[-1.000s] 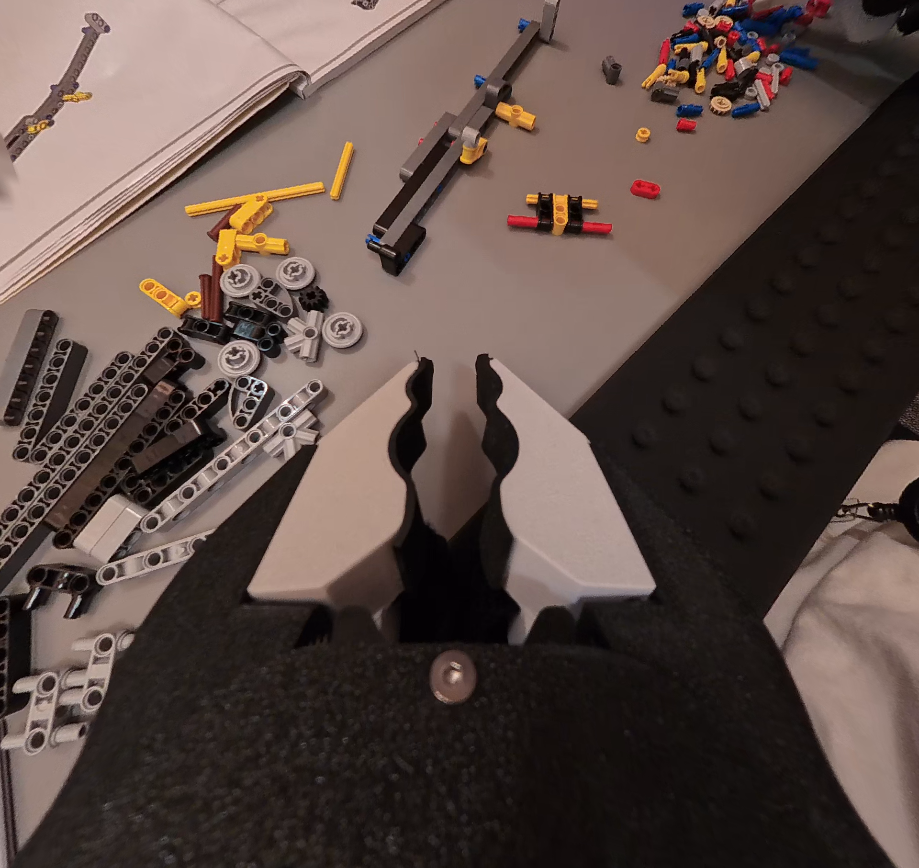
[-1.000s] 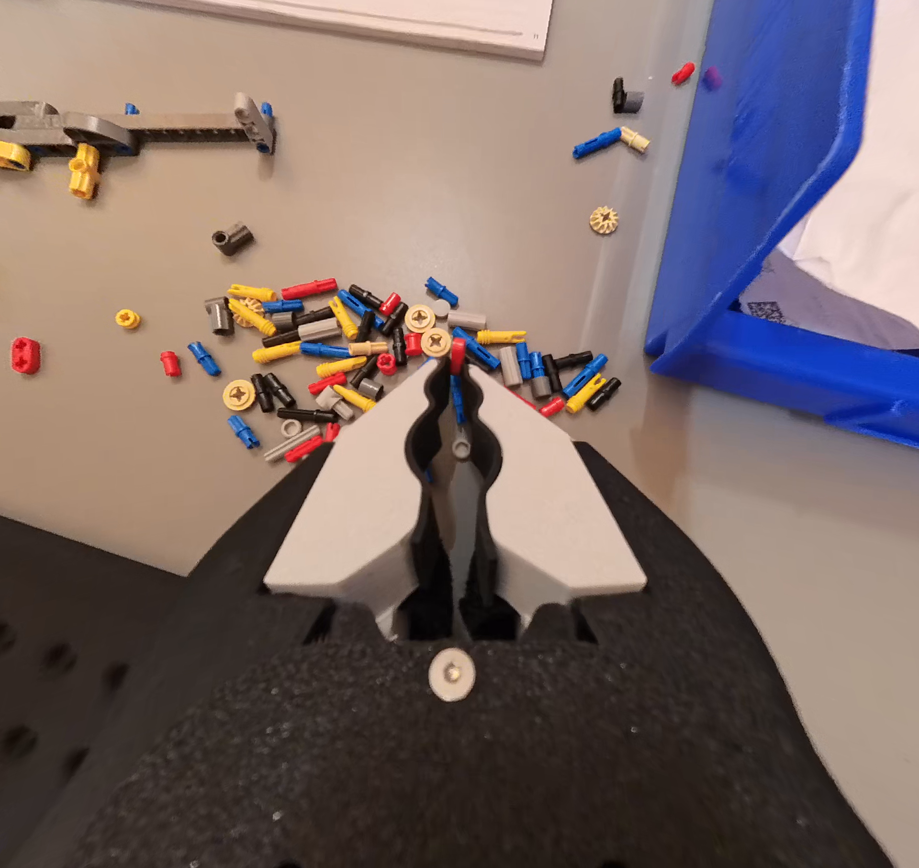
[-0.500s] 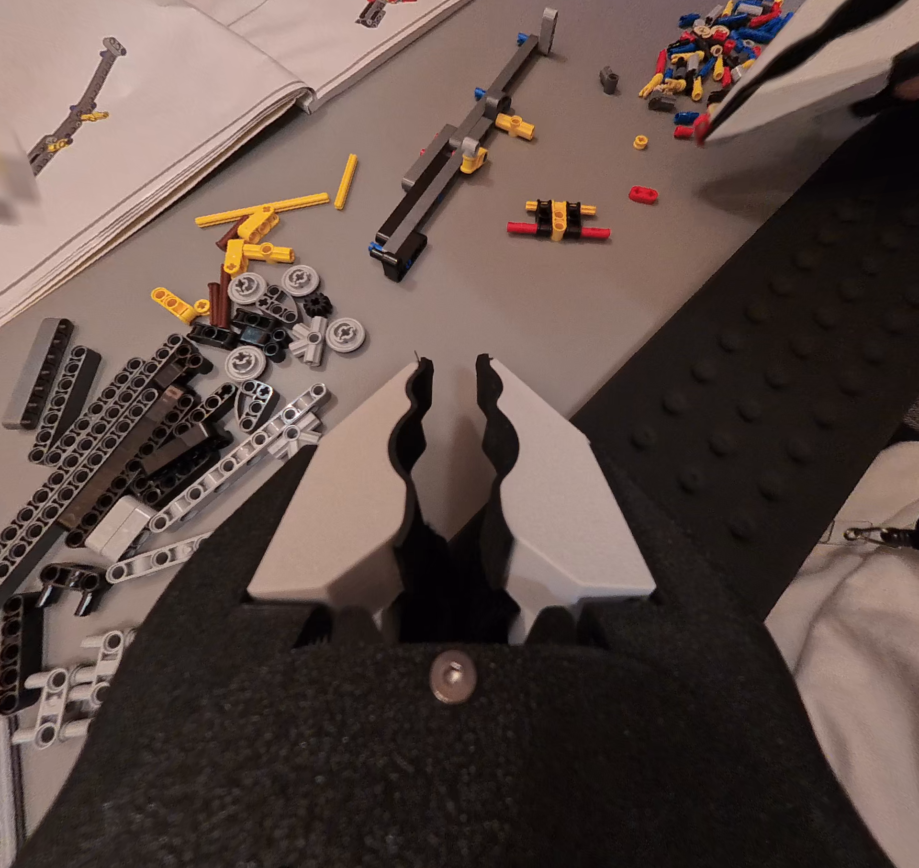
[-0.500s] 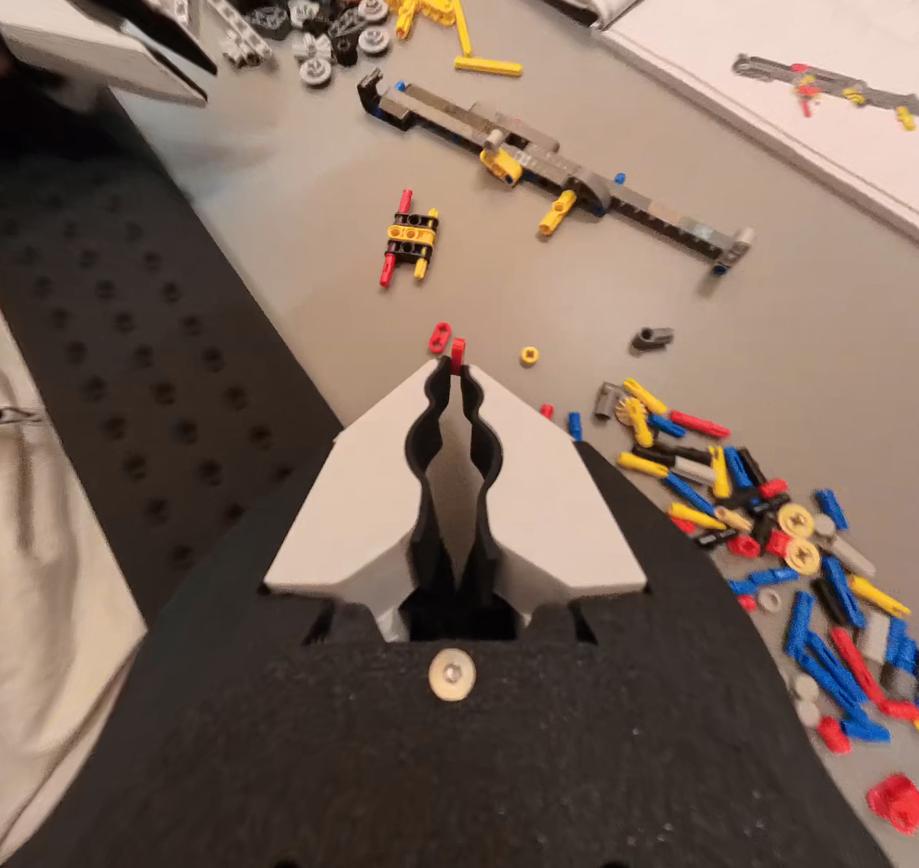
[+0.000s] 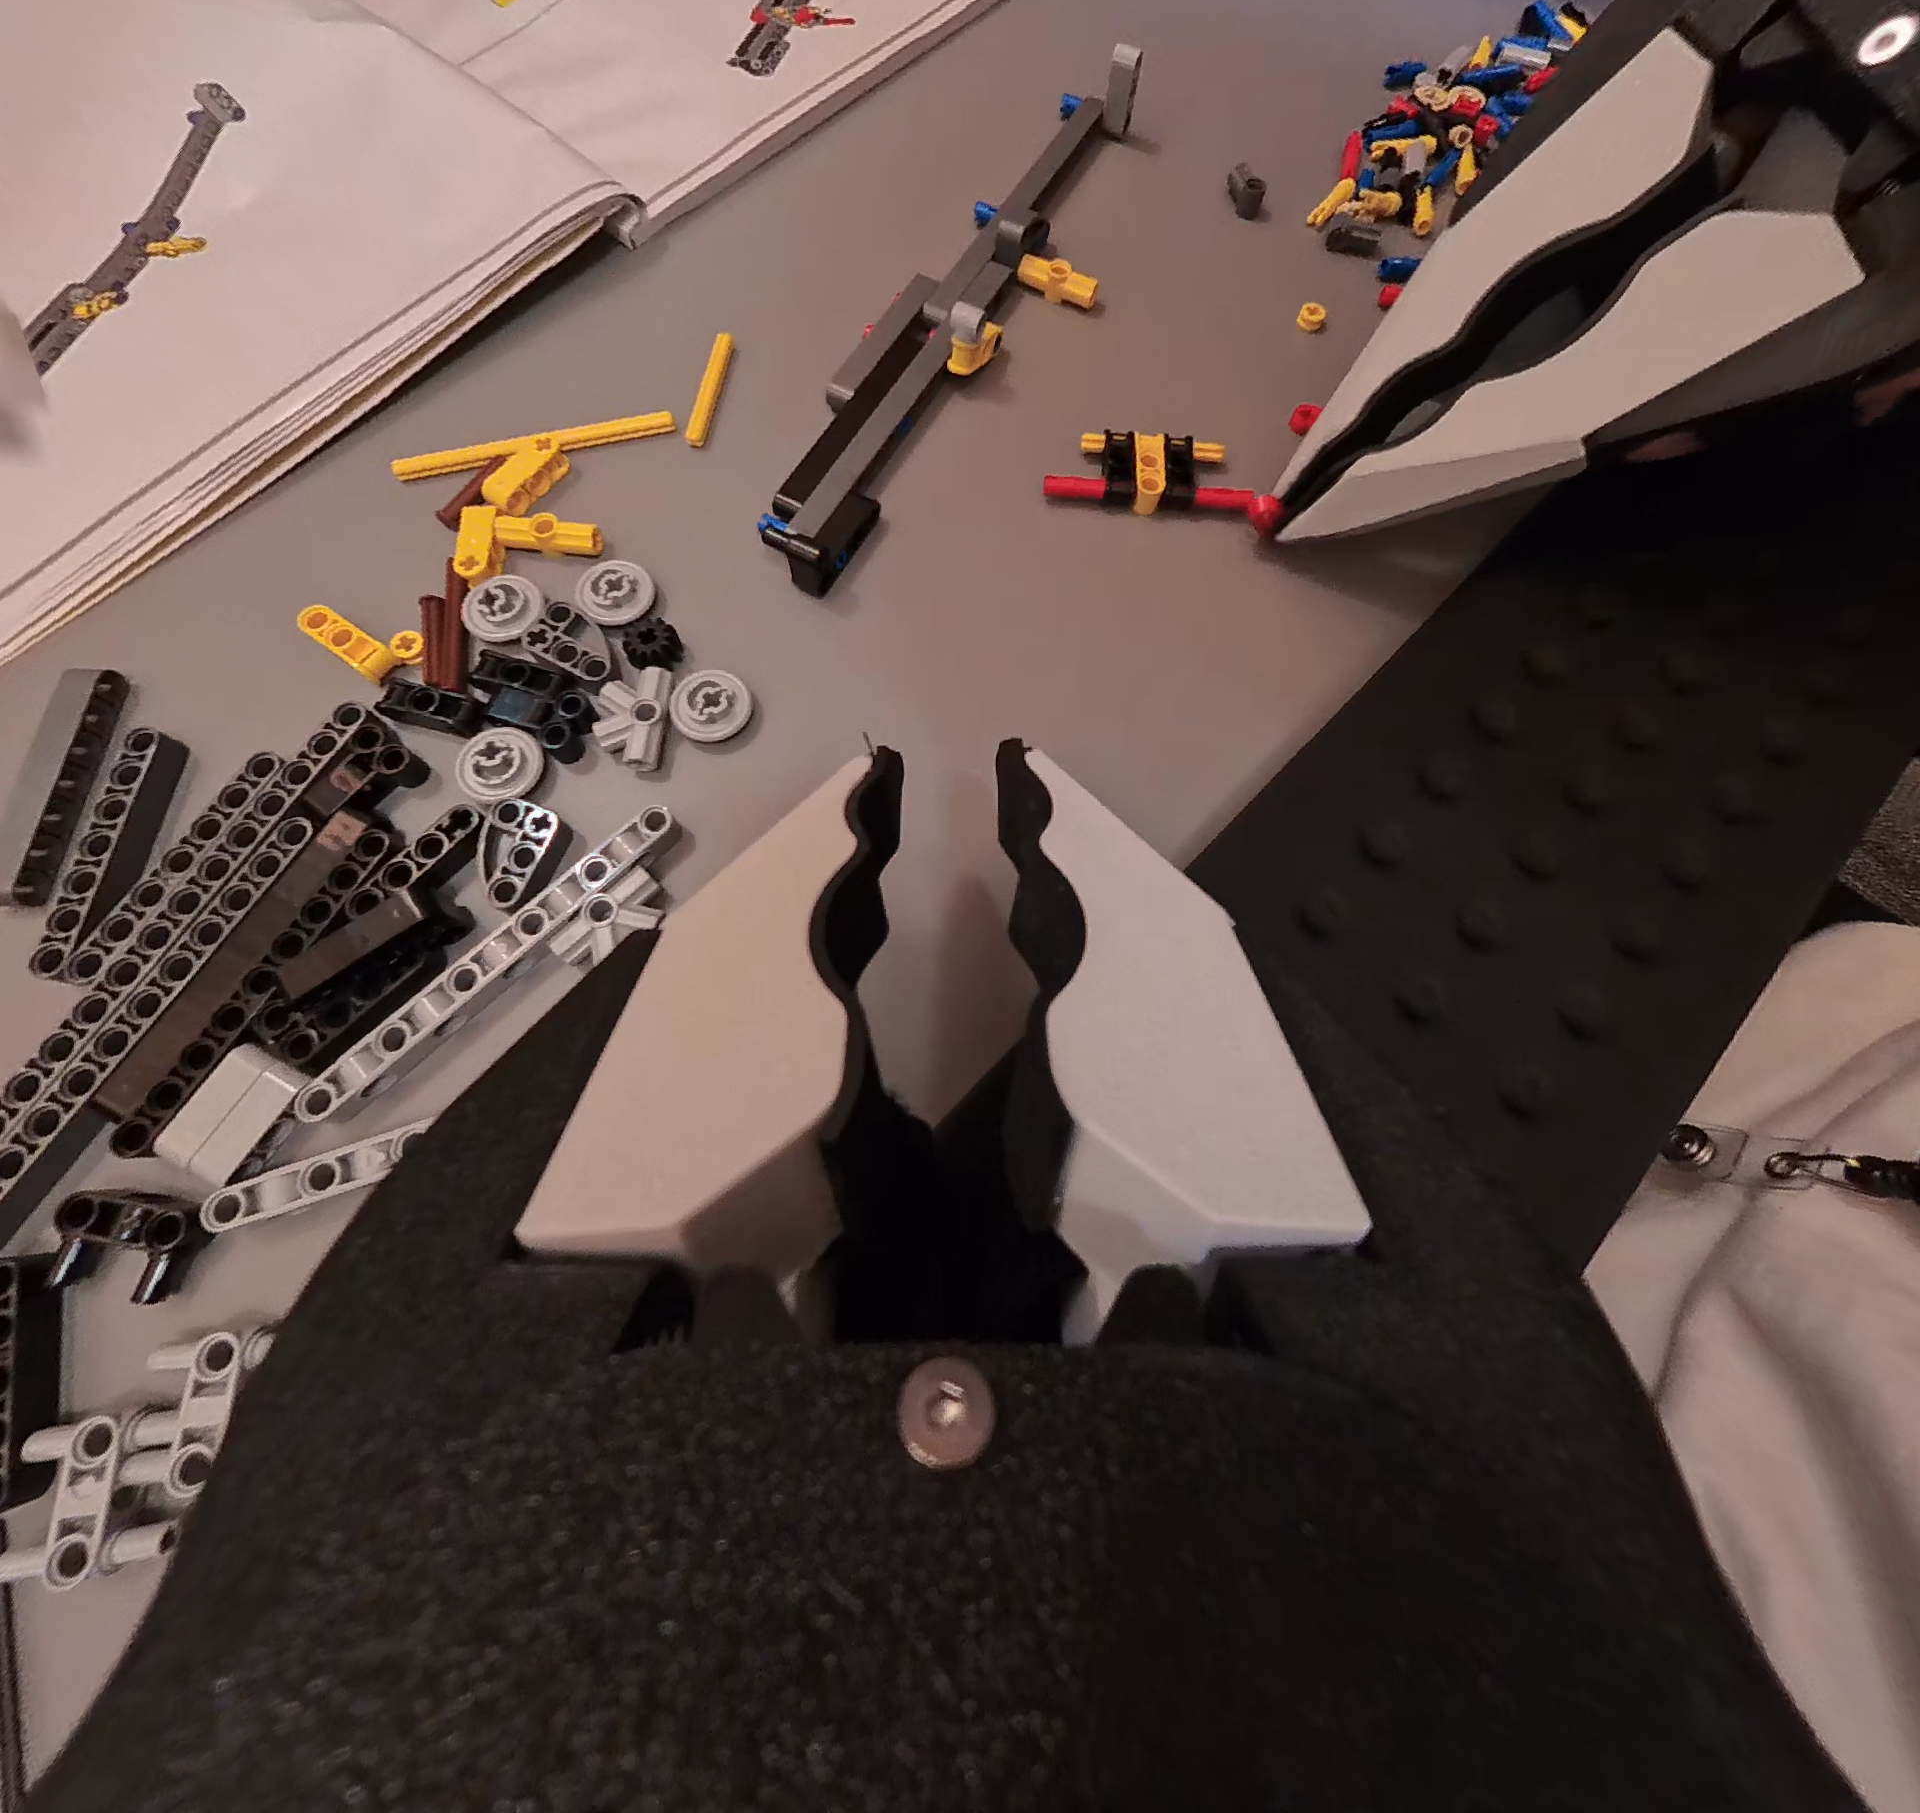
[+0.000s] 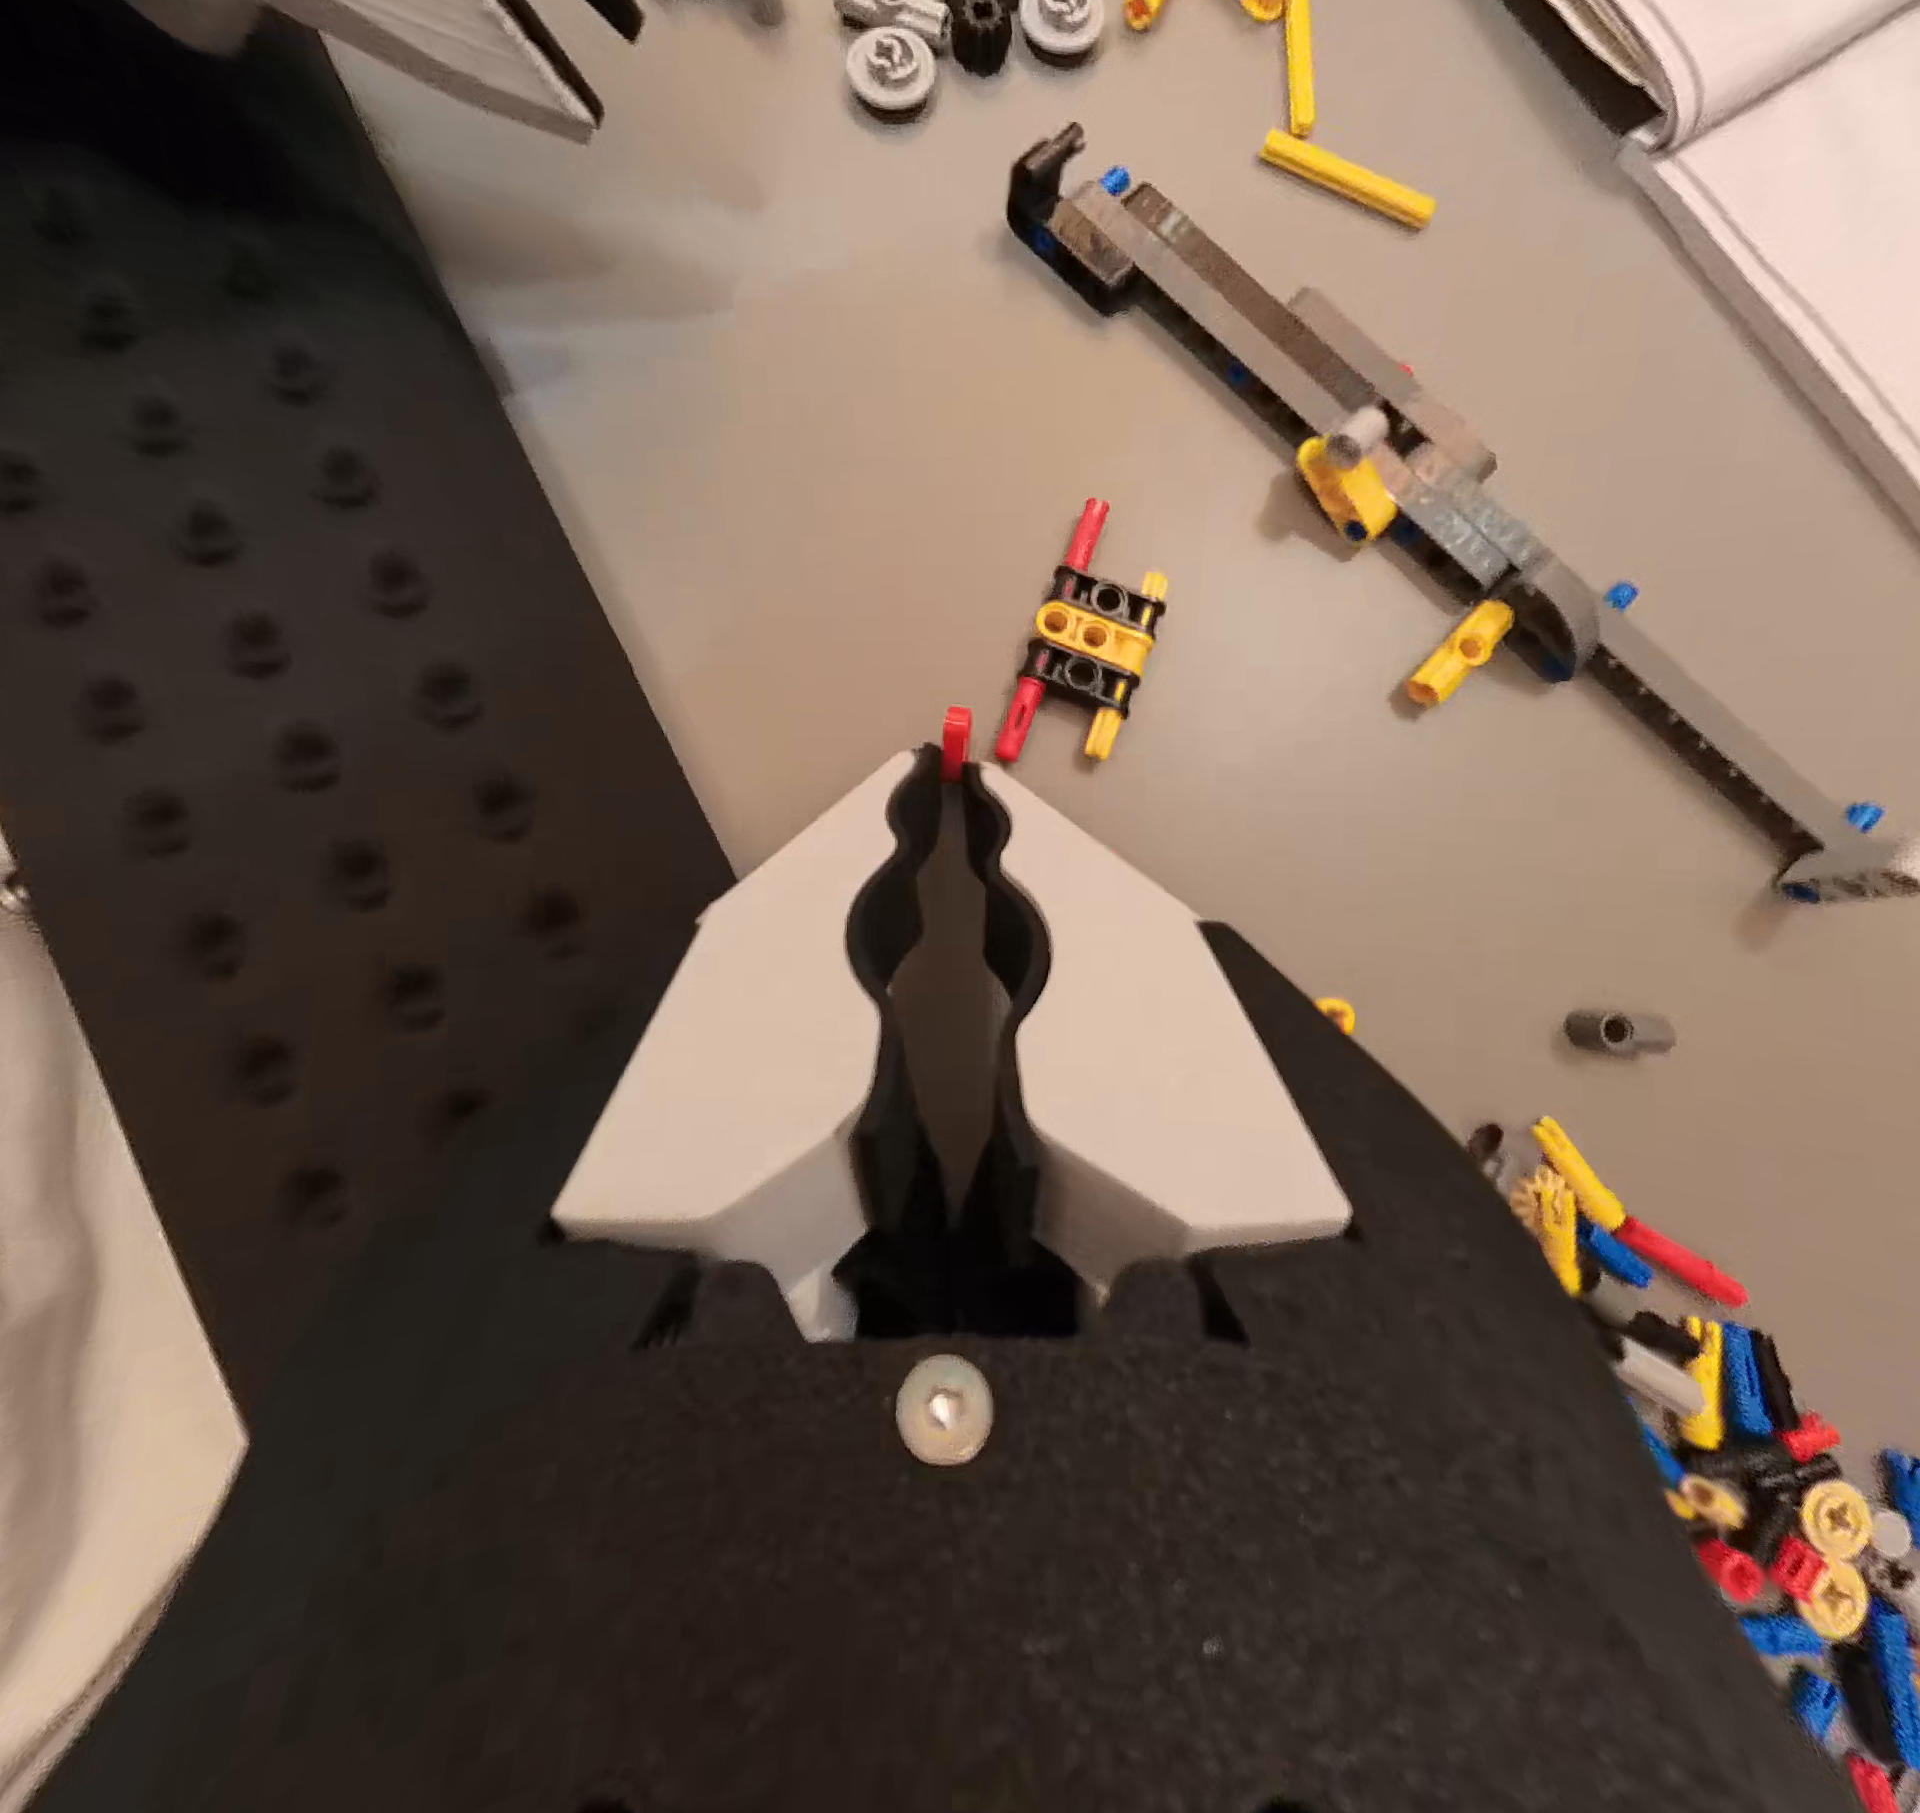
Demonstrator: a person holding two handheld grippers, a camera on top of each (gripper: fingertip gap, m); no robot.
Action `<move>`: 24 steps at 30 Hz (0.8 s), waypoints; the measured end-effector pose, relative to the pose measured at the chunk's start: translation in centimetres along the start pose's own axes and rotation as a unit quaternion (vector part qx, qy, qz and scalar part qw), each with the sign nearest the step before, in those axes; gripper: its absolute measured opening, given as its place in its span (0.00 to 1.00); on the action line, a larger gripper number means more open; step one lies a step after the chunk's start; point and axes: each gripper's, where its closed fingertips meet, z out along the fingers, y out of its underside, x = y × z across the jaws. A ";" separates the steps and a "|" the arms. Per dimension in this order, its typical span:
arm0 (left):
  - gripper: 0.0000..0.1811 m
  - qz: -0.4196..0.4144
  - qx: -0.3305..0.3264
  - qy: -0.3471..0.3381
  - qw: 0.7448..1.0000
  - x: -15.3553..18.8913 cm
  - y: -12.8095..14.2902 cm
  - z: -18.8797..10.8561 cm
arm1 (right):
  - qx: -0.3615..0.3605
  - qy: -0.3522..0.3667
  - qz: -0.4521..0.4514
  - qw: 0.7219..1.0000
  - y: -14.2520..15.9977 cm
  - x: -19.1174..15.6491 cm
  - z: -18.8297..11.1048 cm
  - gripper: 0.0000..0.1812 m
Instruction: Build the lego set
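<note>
My right gripper (image 6: 945,776) is shut on a small red pin (image 6: 954,737) that sticks out past its tips. It also shows in the left wrist view (image 5: 1283,516), with the red pin (image 5: 1263,513) close to the right end of a small black, yellow and red sub-assembly (image 5: 1148,462) (image 6: 1089,633). A long grey and black beam assembly (image 5: 945,319) (image 6: 1403,475) lies beyond it. My left gripper (image 5: 945,761) is open and empty, low over the grey table (image 5: 1039,641) near its front edge.
Black and grey beams (image 5: 208,932), grey wheels and yellow parts (image 5: 520,506) lie at the left. An open instruction booklet (image 5: 312,153) lies at the back left. A heap of small coloured pins (image 5: 1434,142) (image 6: 1766,1431) sits at the right. A black studded mat (image 5: 1558,880) borders the table. Some 12 centimetres of space lies between my two pairs of fingers.
My right gripper has lifted the red pin from the pin heap and swung left with it to the small sub-assembly. My left gripper has stayed open and nearly still.
</note>
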 end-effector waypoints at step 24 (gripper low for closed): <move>0.17 0.021 0.132 -0.014 0.991 -6.5 -14.7 8.5 | 0.246 0.269 0.233 0.901 -1.8 20.6 -7.3 0.13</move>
